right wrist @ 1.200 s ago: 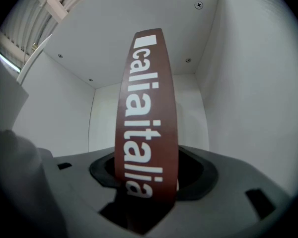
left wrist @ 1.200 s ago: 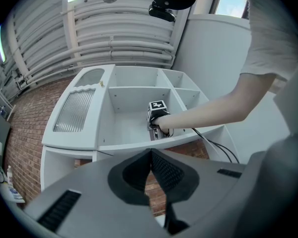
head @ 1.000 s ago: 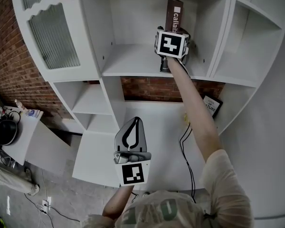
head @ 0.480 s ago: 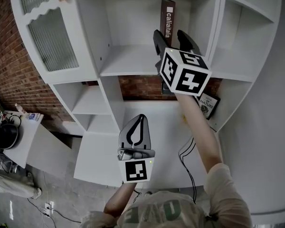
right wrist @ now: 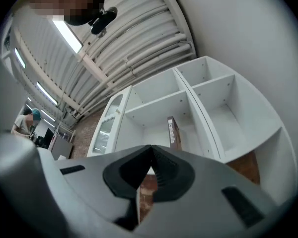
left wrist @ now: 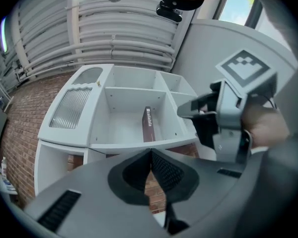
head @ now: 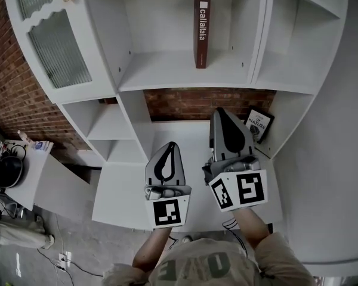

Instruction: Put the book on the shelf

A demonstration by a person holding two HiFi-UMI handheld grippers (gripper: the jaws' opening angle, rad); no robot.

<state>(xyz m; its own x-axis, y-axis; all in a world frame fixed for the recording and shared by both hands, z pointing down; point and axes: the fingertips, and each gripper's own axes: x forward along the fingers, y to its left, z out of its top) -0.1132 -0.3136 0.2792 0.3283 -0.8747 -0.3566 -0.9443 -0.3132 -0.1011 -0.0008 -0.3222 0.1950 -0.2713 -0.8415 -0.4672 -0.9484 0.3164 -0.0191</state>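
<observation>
Looking along the shut right gripper (right wrist: 150, 155) at a white shelf unit (right wrist: 258, 108).

Shows the jaws closing to meet tip to tip, with nothing between them. Finds the book (right wrist: 172, 133) just above the tips, upright on the middle compartment's board, spine outward, nearer the right wall than the left. Left of the book, catches a ribbed glass door (right wrist: 105, 128); right of the book, two more compartments, one above the other; below and right of the book, a strip of brick wall (right wrist: 247, 168). Far left of the book, picks out a small, distant person (right wrist: 26, 119).
</observation>
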